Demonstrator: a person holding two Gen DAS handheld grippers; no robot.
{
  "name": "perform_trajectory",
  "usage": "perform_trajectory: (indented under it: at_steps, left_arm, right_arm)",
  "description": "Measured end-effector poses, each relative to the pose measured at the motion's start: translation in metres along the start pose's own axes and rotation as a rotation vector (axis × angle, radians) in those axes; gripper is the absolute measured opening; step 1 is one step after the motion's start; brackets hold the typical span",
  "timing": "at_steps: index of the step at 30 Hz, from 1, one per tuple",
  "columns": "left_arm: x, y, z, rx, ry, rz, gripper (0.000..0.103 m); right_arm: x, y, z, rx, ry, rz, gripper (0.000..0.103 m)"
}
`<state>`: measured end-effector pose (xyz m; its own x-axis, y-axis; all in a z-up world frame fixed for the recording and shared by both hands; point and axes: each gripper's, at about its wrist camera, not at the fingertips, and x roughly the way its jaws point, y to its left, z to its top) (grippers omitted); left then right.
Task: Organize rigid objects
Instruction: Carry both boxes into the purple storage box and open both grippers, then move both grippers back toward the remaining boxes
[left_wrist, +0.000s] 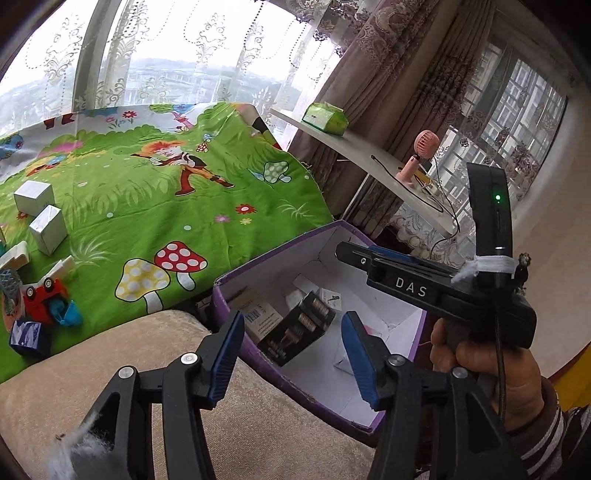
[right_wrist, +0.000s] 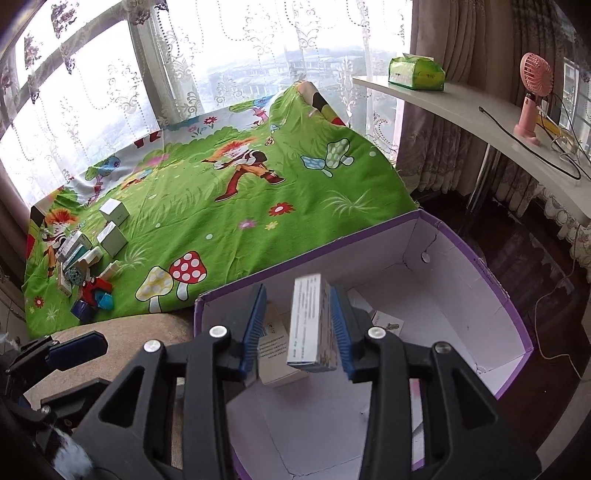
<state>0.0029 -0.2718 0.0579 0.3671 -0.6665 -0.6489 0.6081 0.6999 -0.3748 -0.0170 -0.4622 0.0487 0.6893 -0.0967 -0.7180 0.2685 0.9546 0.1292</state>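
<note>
Right gripper: the right gripper (right_wrist: 298, 325) hangs over the open purple box (right_wrist: 513, 314), jaws spread fairly wide. A slim white carton (right_wrist: 308, 325) sits between the fingers, leaning against the right-hand blue pad, with a clear gap to the left pad. So it's not pinched from both sides, and you can't really tell if it's resting there or already loose.

Left gripper: the left gripper (left_wrist: 293, 354) is wide open with nothing between its blue pads. It's poised above the beige cushion (left_wrist: 110, 350) right at the box's near-left corner.

Purple box: white inside, purple rim, sitting just off the front edge of the green cartoon cloth (left_wrist: 184, 206), pressed up against the cushion. Already in there is a dark pack with round gold bits (left_wrist: 299, 328), a white barcode carton (left_wrist: 258, 315), and a small pale box or two on the floor of it.

Leftovers: still out near the cloth's left edge are two silvery-white cubes (left_wrist: 40, 210), a red toy car (left_wrist: 44, 295), a dark blue cube (left_wrist: 27, 338) and a jumble of small cartons (right_wrist: 77, 254).

Background: a curved white shelf (right_wrist: 461, 99) on the right, carrying a green tissue pack (right_wrist: 415, 74) and a pink handheld fan (right_wrist: 533, 96), well apart from the box.
</note>
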Motion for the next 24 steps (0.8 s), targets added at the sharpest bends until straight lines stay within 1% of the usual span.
perform_trajectory:
  at_steps: [1, 6, 13, 24]
  left_arm:
    - [0.0, 0.002, 0.0, -0.008, -0.001, 0.001, 0.056]
    - [-0.003, 0.008, 0.0, -0.036, -0.011, 0.009, 0.056]
    - [-0.008, 0.017, 0.0, -0.072, -0.026, 0.024, 0.056]
    - [-0.026, 0.044, 0.001, -0.139, -0.075, 0.068, 0.056]
  right_arm:
    - [0.0, 0.0, 0.0, 0.0, 0.0, 0.003, 0.053]
    - [0.0, 0.003, 0.0, -0.004, 0.004, 0.01, 0.059]
    - [0.001, 0.008, -0.002, -0.001, 0.013, 0.04, 0.065]
    - [0.008, 0.028, -0.006, -0.04, 0.039, 0.085, 0.068]
